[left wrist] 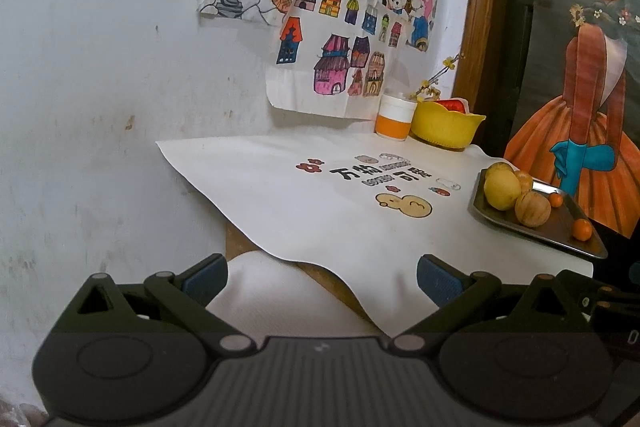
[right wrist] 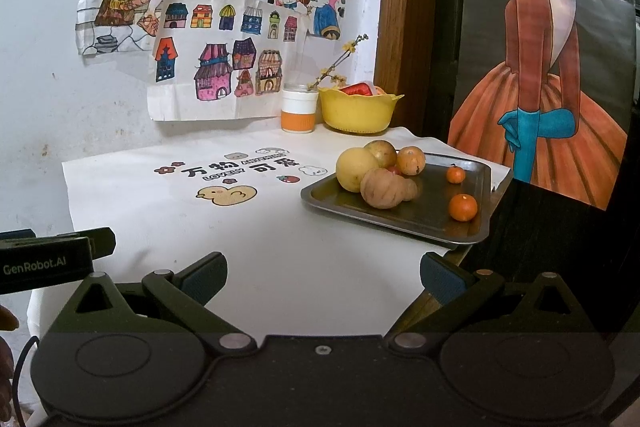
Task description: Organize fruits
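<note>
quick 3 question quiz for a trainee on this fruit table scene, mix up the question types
1. True or false: both tools, left tool and right tool, are open and hold nothing.
2. How many small oranges lie apart from the fruit pile on the metal tray?
3. What stands just left of the yellow bowl at the wall? A) orange and white cup B) a glass bottle C) a knife block

Key: 1 true. 2 two. 3 A.
</note>
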A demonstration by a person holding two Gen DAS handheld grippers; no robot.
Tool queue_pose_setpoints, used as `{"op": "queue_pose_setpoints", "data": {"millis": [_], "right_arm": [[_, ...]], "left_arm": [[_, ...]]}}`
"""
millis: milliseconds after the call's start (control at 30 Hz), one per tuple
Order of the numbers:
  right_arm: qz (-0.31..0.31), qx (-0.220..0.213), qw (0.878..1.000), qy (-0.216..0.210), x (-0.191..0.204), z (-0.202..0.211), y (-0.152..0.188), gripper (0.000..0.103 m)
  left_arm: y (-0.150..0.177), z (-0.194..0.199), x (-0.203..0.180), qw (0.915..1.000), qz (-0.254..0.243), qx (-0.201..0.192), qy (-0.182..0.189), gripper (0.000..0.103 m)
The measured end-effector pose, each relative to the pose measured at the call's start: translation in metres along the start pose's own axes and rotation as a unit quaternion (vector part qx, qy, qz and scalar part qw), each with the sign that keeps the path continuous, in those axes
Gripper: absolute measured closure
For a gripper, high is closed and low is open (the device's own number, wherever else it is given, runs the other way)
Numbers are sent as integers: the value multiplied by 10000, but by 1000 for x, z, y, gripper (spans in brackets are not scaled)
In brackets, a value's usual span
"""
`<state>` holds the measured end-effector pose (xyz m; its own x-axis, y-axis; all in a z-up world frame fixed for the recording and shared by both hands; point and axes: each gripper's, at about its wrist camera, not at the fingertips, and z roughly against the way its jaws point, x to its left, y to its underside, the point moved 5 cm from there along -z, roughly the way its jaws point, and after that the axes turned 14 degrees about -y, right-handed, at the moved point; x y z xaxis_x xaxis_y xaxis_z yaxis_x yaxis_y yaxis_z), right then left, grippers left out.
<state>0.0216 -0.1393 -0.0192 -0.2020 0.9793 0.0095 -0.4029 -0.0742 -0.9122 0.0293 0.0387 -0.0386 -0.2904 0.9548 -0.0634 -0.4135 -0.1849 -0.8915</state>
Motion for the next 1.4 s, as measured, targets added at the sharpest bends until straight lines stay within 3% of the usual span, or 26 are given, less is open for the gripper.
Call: {"op": "queue_pose_setpoints", "data": {"millis": [1400], "right_arm": [[-13,22,10000,-3,0,0,-1,1]], "left_arm": [[2,0,1,10000,22,74,3,0]]}}
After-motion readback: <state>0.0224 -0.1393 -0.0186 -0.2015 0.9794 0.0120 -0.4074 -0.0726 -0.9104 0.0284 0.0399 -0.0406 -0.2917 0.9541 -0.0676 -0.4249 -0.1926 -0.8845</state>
